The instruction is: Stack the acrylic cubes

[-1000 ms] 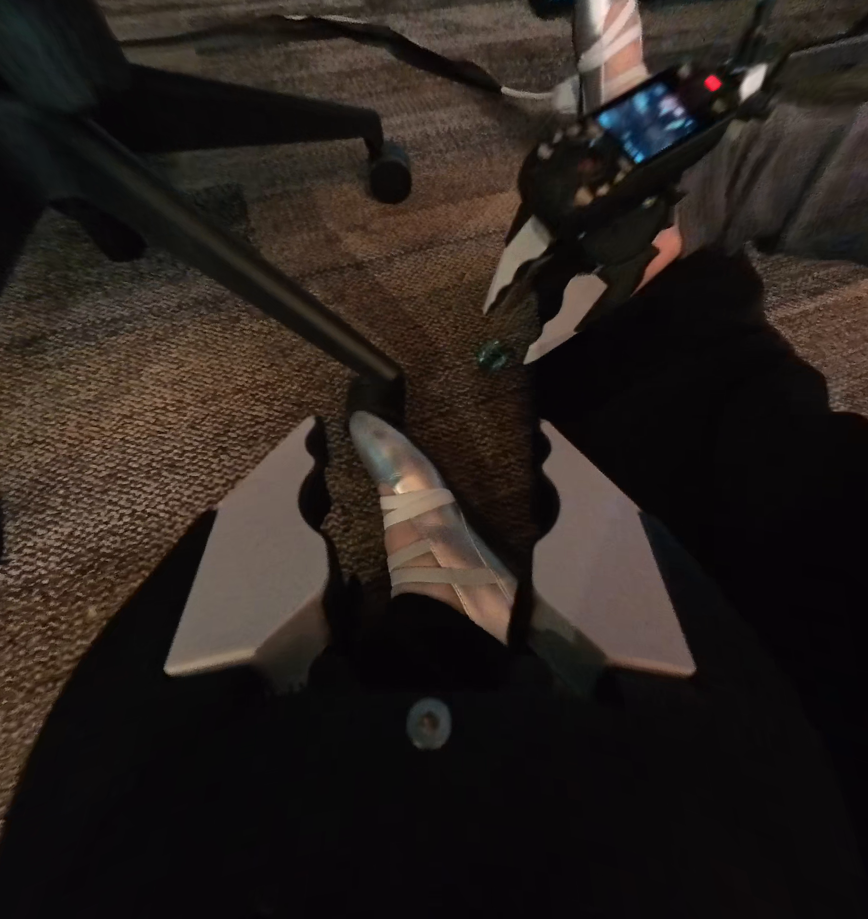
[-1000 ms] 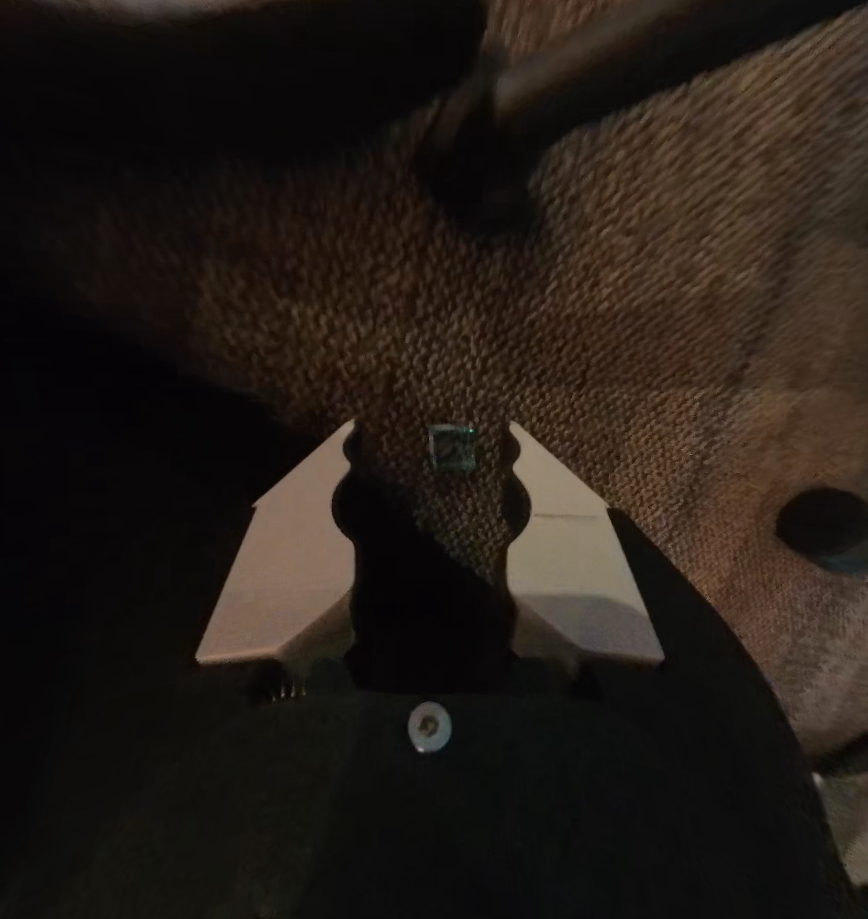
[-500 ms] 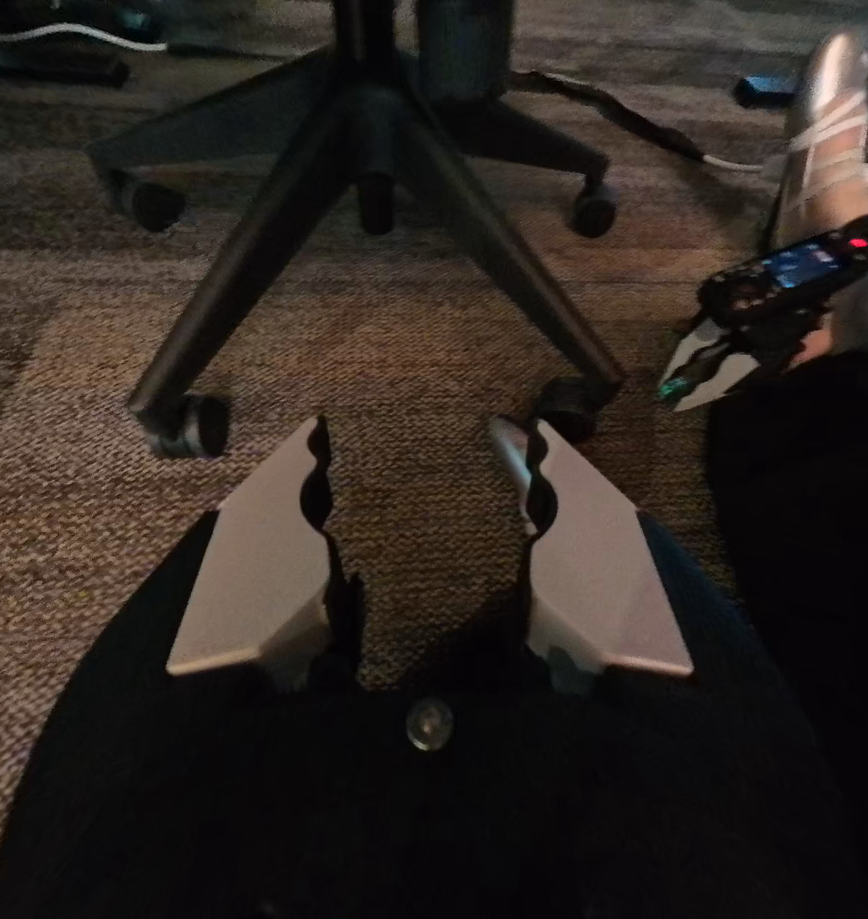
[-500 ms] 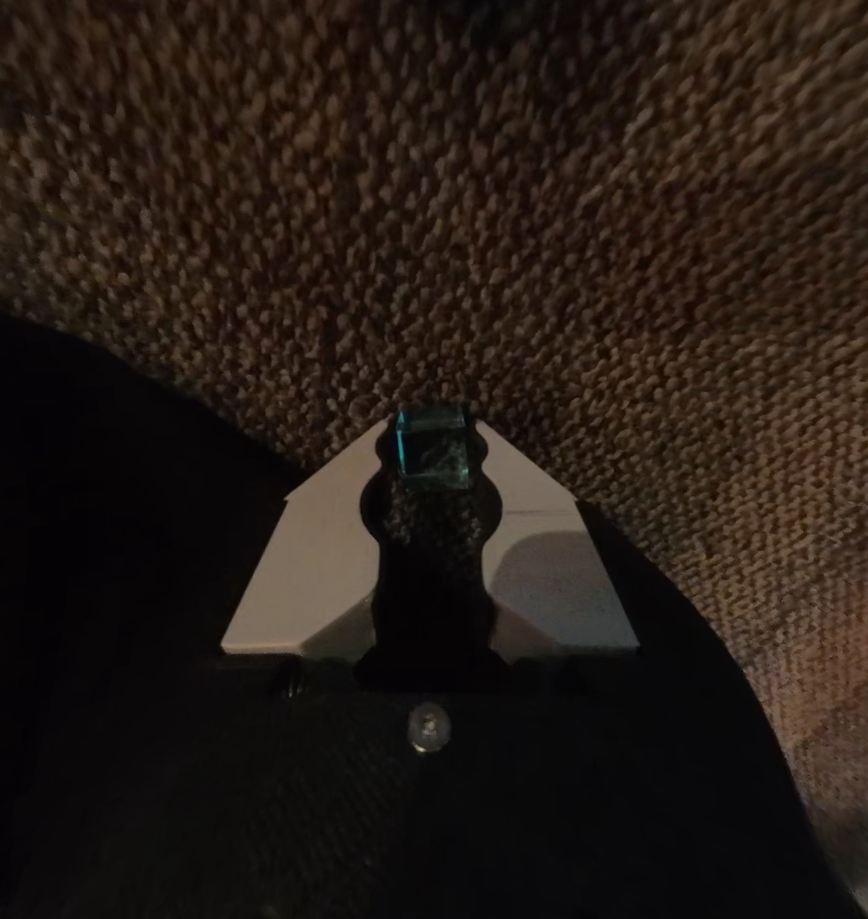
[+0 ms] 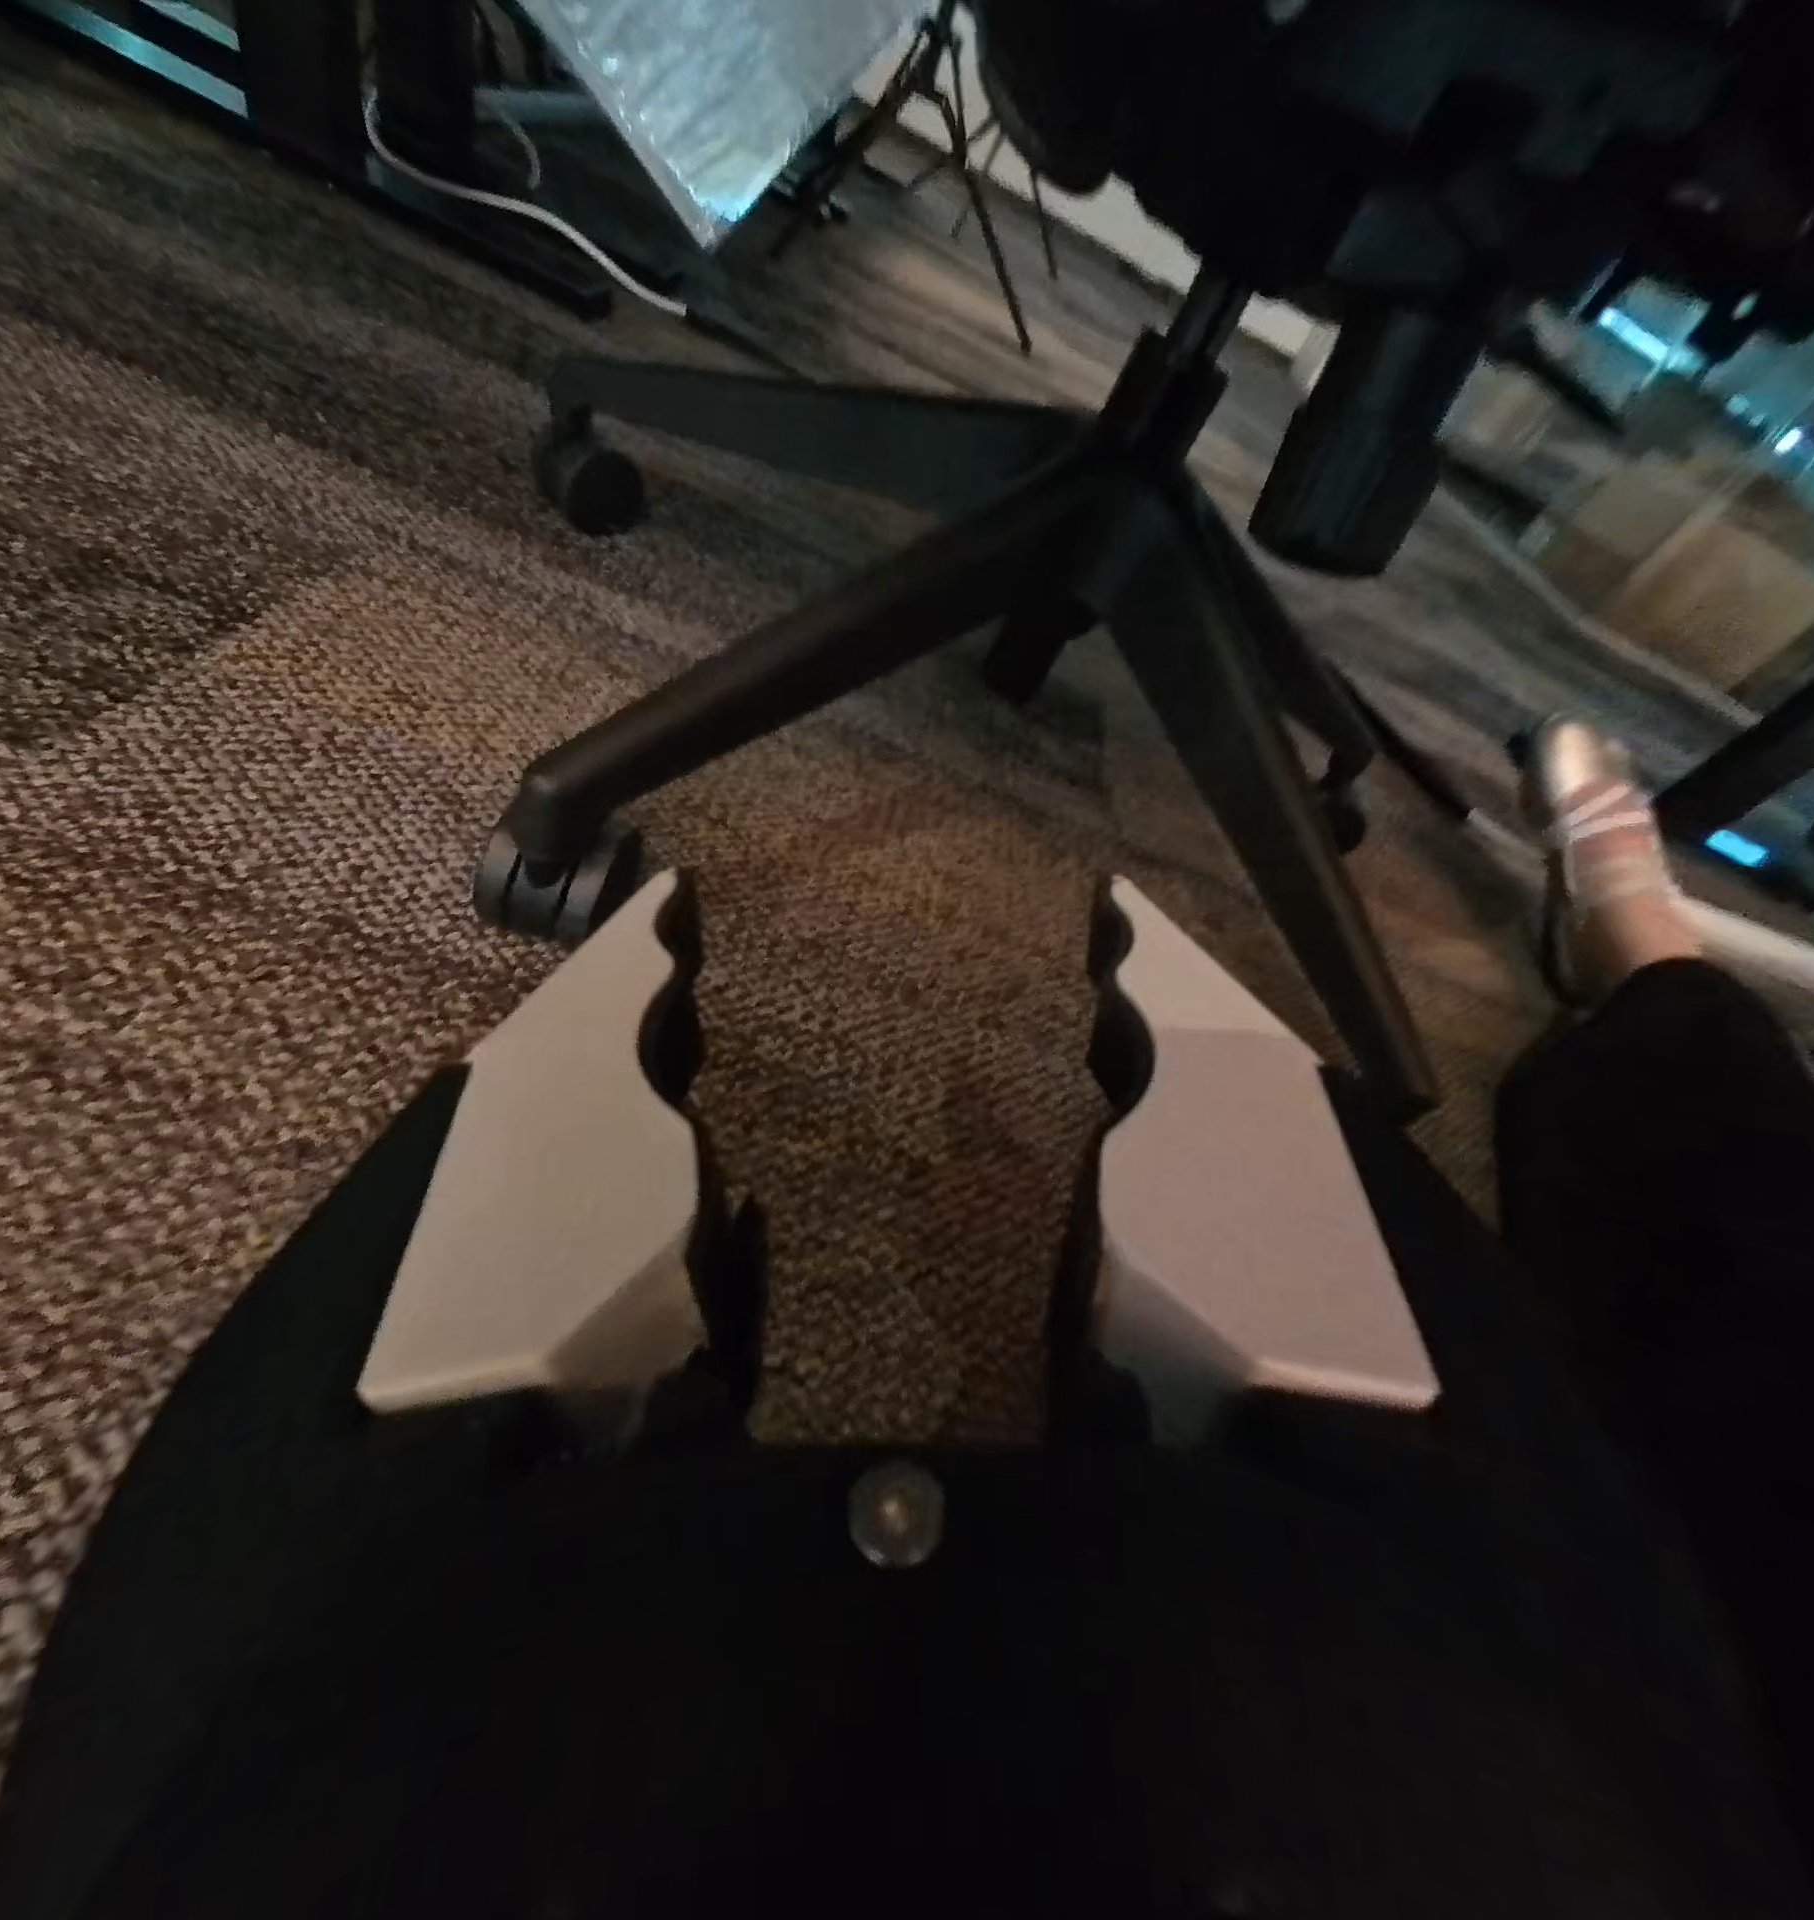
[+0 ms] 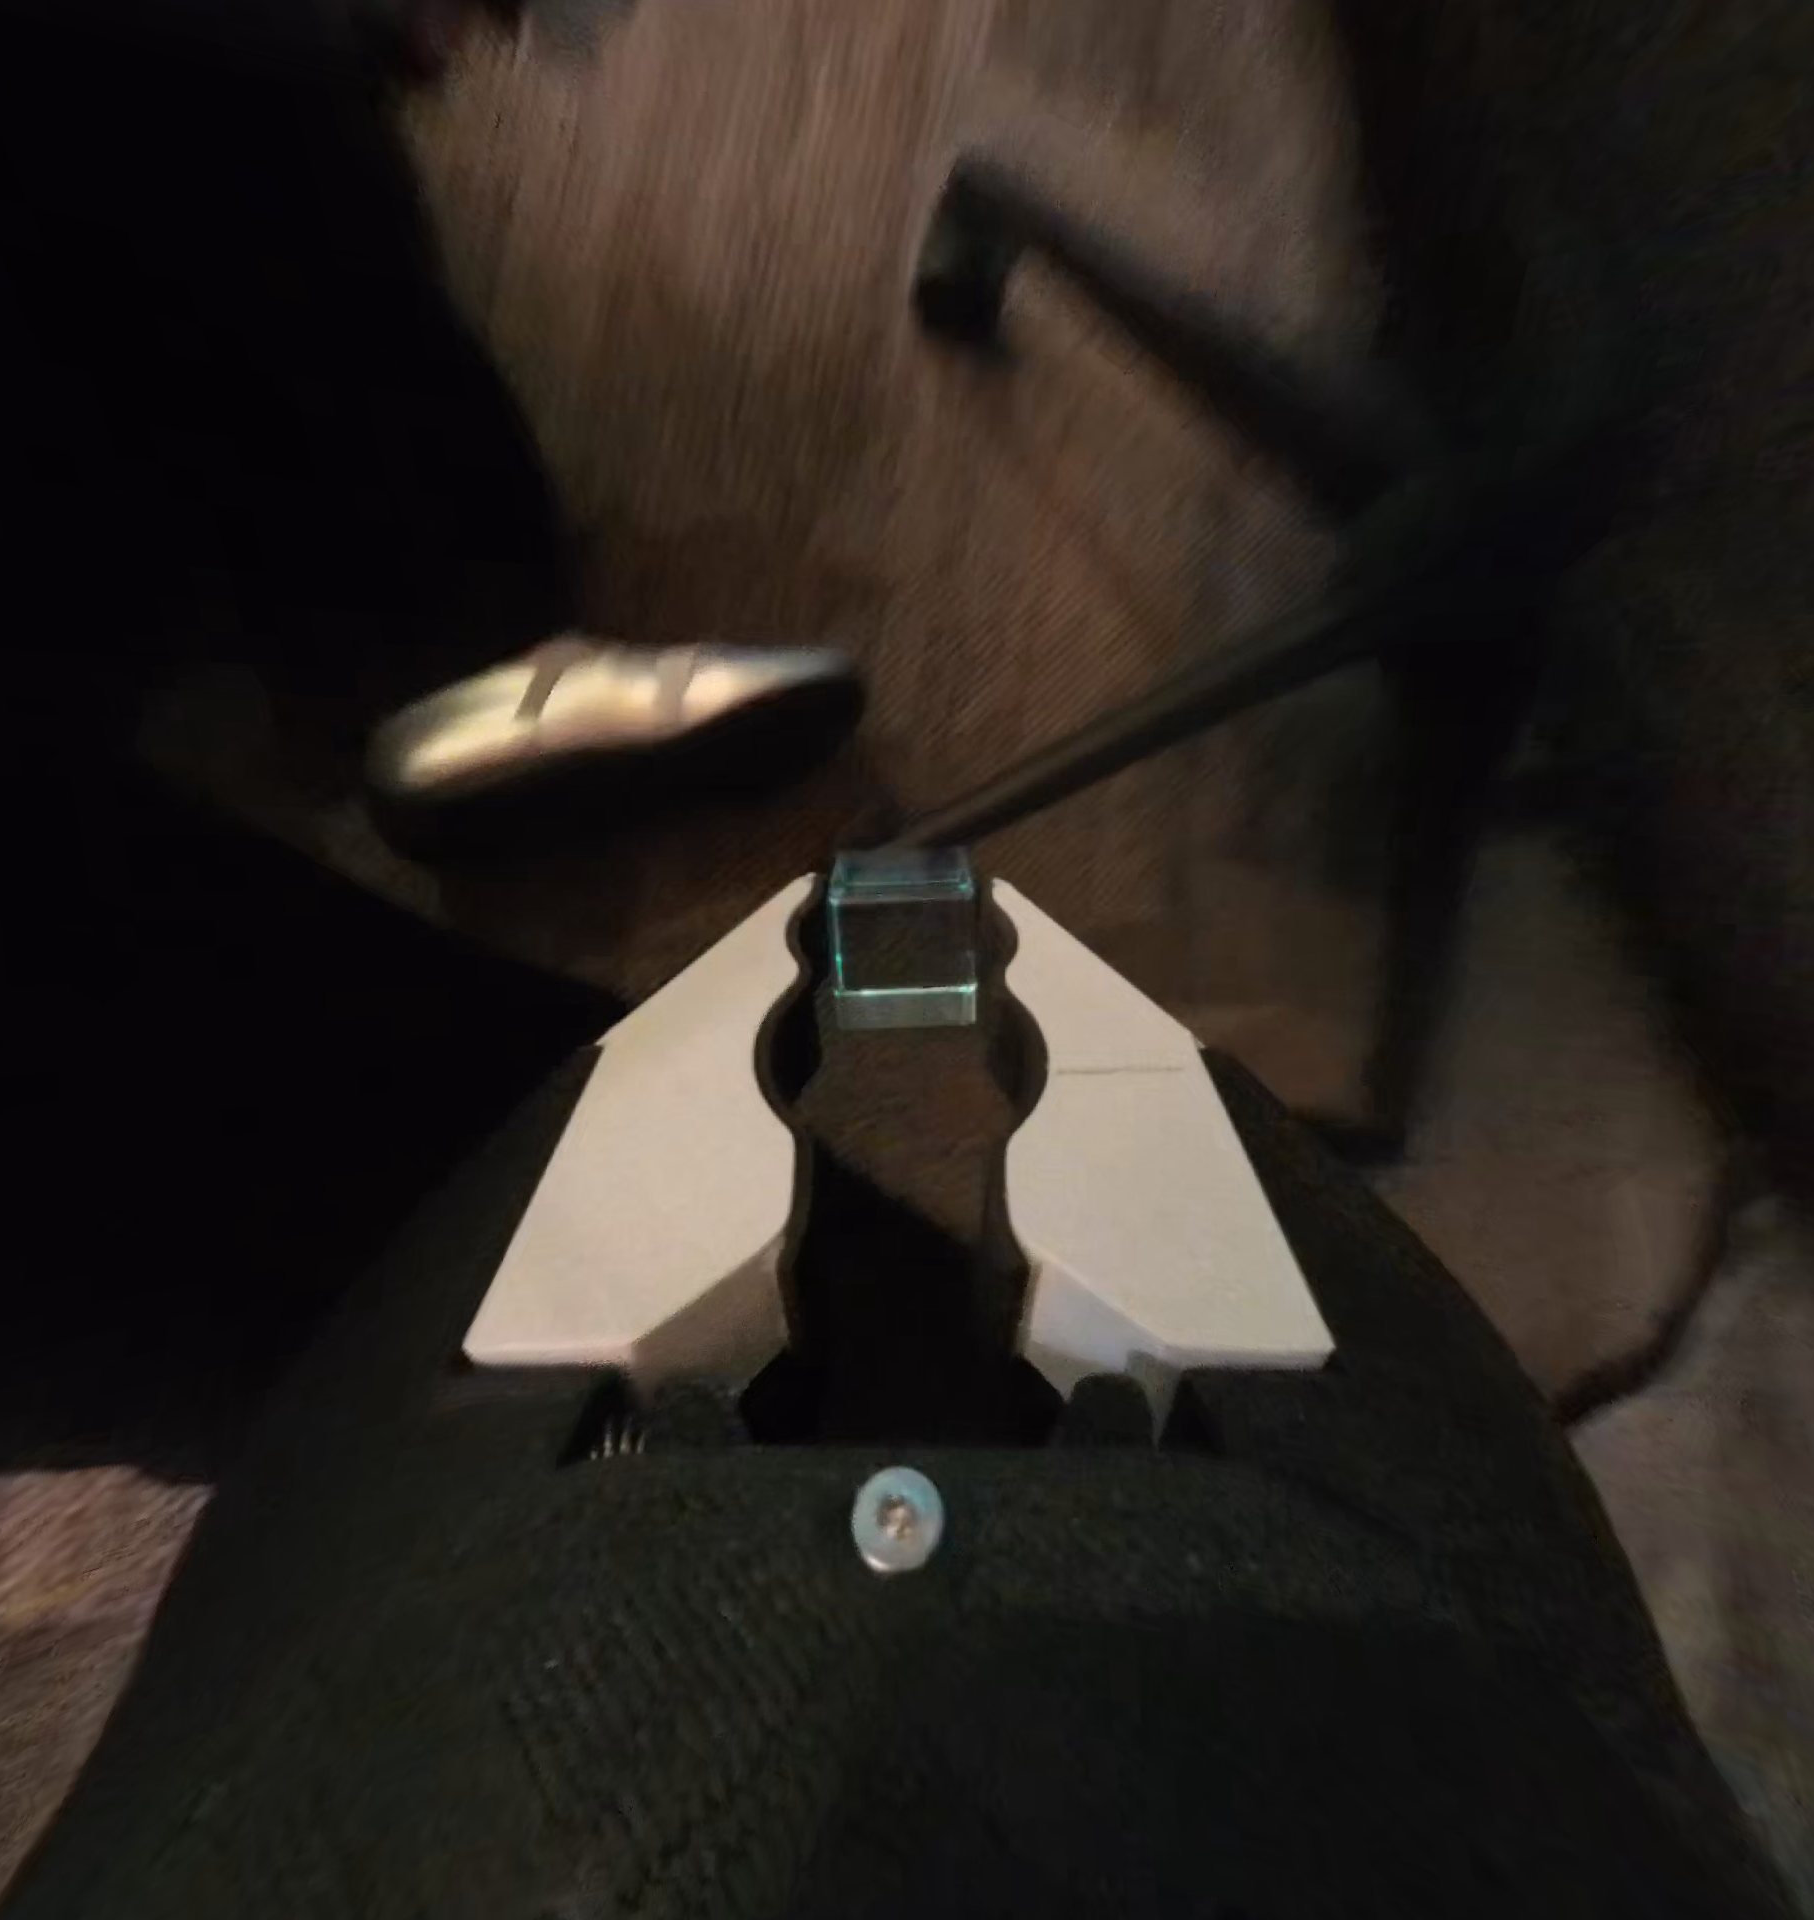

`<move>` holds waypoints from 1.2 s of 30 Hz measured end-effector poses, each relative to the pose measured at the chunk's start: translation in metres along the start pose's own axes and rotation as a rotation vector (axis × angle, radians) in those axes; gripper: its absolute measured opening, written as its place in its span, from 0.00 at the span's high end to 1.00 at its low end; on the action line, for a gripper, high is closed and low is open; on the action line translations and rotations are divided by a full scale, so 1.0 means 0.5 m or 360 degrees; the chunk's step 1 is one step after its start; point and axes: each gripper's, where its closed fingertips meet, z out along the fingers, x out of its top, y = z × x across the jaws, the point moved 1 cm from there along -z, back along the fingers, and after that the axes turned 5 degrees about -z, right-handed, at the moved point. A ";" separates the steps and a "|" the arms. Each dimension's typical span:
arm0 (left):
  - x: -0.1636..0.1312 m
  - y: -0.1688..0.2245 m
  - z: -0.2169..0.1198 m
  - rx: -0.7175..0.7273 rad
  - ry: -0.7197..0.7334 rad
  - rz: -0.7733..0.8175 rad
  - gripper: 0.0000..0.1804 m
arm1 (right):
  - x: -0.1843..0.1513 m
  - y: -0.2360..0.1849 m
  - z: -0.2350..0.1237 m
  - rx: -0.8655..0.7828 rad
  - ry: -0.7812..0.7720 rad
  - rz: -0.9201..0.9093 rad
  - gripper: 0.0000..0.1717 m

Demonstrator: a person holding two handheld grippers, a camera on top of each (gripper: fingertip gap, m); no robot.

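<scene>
Lifted off the carpet (image 6: 674, 312), my right gripper (image 6: 901, 935) now clamps the clear cube (image 6: 901, 940); my left gripper (image 5: 892, 925) stays apart, empty.

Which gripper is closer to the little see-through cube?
Right. The right gripper has the cube squeezed between its jaws. The left gripper hangs open over bare carpet; no cube shows near it.
</scene>
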 end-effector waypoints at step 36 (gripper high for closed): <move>-0.009 -0.042 0.000 0.0021 0.0069 -0.0145 0.59 | 0.216 0.488 0.124 0.0089 0.0083 0.0628 0.85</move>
